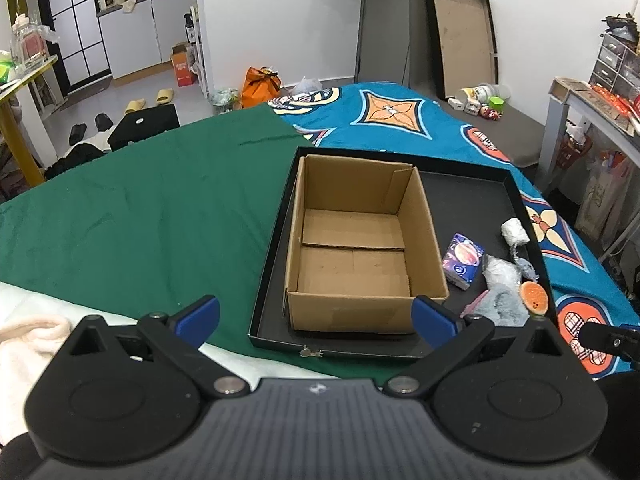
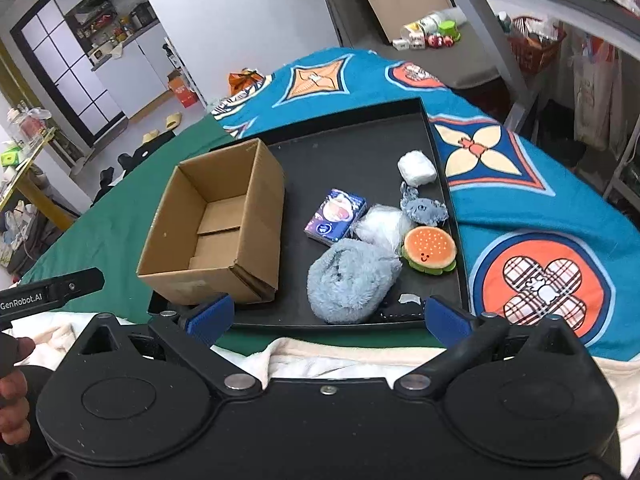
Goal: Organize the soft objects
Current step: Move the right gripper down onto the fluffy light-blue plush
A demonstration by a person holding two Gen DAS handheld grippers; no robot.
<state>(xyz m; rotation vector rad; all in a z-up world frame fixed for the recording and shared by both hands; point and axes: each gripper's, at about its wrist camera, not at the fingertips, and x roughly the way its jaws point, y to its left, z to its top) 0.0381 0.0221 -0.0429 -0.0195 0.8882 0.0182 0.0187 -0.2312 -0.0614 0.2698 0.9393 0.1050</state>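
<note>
An empty brown cardboard box (image 1: pixel 352 240) (image 2: pixel 216 224) stands in the left part of a black tray (image 1: pixel 468 192) (image 2: pixel 352 152). To its right lie a fluffy blue-grey plush (image 2: pixel 348 280) (image 1: pixel 500 304), a burger plush (image 2: pixel 430 248) (image 1: pixel 534 298), a small grey plush (image 2: pixel 422 208), a white wad (image 2: pixel 416 168) (image 1: pixel 516 232), a clear plastic bag (image 2: pixel 380 222) (image 1: pixel 500 270) and a purple tissue pack (image 2: pixel 336 216) (image 1: pixel 464 260). My left gripper (image 1: pixel 316 316) is open and empty before the box's near wall. My right gripper (image 2: pixel 328 316) is open and empty just short of the blue-grey plush.
The tray sits on a bed with a green cloth (image 1: pixel 140 216) and a blue patterned blanket (image 2: pixel 520 208). A cream fleece (image 2: pixel 352 356) lies at the near edge. A grey desk (image 2: pixel 520 4) stands at the right, with floor clutter beyond the bed.
</note>
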